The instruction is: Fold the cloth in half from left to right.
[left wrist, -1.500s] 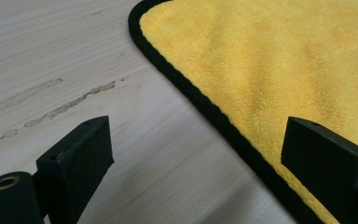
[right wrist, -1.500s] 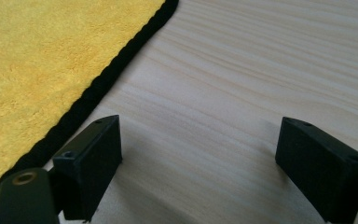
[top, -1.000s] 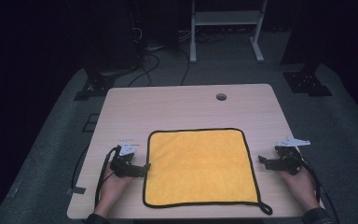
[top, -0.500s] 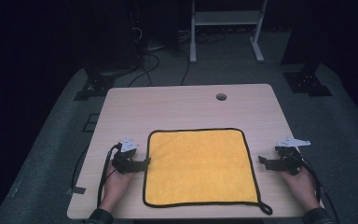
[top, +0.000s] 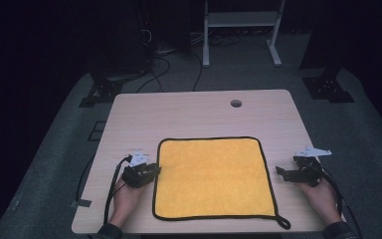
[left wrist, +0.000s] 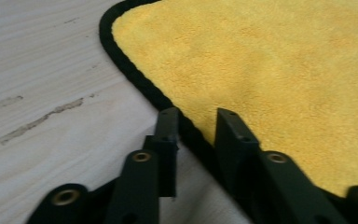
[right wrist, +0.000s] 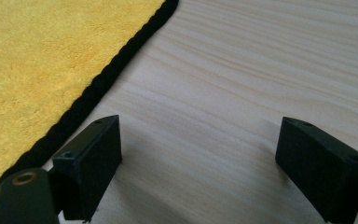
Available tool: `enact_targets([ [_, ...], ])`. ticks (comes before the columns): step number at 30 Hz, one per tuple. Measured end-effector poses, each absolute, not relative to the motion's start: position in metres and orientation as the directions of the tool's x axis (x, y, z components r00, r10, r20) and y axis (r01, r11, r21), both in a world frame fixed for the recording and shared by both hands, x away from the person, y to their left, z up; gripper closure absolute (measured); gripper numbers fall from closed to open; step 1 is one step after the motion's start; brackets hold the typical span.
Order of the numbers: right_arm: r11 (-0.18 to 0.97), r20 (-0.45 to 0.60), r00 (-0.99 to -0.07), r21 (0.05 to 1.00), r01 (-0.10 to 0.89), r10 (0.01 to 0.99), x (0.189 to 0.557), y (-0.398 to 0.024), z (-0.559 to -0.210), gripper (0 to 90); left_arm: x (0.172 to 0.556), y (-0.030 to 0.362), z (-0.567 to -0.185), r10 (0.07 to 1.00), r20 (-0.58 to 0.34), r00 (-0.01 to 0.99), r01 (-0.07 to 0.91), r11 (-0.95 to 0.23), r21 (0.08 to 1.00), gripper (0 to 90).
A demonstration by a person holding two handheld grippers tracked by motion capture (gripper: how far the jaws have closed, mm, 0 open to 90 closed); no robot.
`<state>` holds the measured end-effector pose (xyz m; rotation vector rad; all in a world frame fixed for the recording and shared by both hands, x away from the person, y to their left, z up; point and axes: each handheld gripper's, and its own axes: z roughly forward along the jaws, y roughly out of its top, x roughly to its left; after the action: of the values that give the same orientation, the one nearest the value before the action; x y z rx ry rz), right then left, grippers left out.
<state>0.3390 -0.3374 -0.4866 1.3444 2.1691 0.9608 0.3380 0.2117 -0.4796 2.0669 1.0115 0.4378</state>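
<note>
A yellow towel (top: pixel 211 177) with a black hem lies flat on the near half of the wooden table (top: pixel 179 114). My left gripper (top: pixel 156 170) rests at the towel's left edge. In the left gripper view its jaws (left wrist: pixel 196 116) stand a narrow gap apart, one on the wood and one over the towel (left wrist: pixel 284 70), with the black hem (left wrist: pixel 135 79) running between them. Just off the towel's right edge sits my right gripper (top: pixel 280 173). In the right gripper view it (right wrist: pixel 200 135) is wide open over bare wood, beside the towel (right wrist: pixel 37 60).
A small black loop (top: pixel 283 222) hangs off the towel's near right corner. The table has a round cable hole (top: pixel 236 103) at the back. Dark floor with cables and stand legs surrounds the table.
My left gripper has slid right until its jaws reach the towel's left hem. The right gripper has stayed where it was.
</note>
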Motion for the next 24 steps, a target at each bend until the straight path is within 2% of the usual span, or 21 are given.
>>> enact_targets([
  [1,0.297,0.012,-0.450,0.735,0.609,0.893,0.339,-0.337,-0.487,13.4,0.338,0.212,-0.479,0.781,-0.042,0.624,0.520,-0.374,0.768,71.6],
  [2,0.297,0.012,-0.450,0.735,0.609,0.893,0.339,-0.337,-0.487,13.4,0.338,0.211,-0.480,0.783,-0.056,0.619,0.525,-0.360,0.772,78.1],
  [3,0.296,0.012,-0.449,0.735,0.609,0.893,0.339,-0.337,-0.487,13.4,0.338,0.212,-0.480,0.782,-0.062,0.621,0.529,-0.359,0.769,78.1],
  [4,0.296,0.012,-0.450,0.735,0.609,0.893,0.339,-0.337,-0.487,13.4,0.339,0.212,-0.480,0.783,-0.078,0.617,0.535,-0.345,0.771,82.9],
  [7,0.296,0.014,-0.450,0.735,0.610,0.893,0.339,-0.338,-0.487,13.5,0.339,0.213,-0.480,0.785,-0.112,0.610,0.556,-0.322,0.767,86.2],
  [12,0.296,0.014,-0.450,0.735,0.610,0.893,0.339,-0.338,-0.487,13.5,0.340,0.215,-0.480,0.774,-0.127,0.620,0.557,-0.320,0.766,87.3],
  [16,0.296,0.014,-0.450,0.735,0.610,0.893,0.339,-0.338,-0.487,13.5,0.341,0.222,-0.477,0.762,-0.197,0.617,0.567,-0.257,0.783,87.3],
  [24,0.296,0.014,-0.450,0.735,0.610,0.893,0.339,-0.338,-0.487,13.5,0.340,0.223,-0.470,0.729,-0.247,0.639,0.549,-0.207,0.809,87.4],
])
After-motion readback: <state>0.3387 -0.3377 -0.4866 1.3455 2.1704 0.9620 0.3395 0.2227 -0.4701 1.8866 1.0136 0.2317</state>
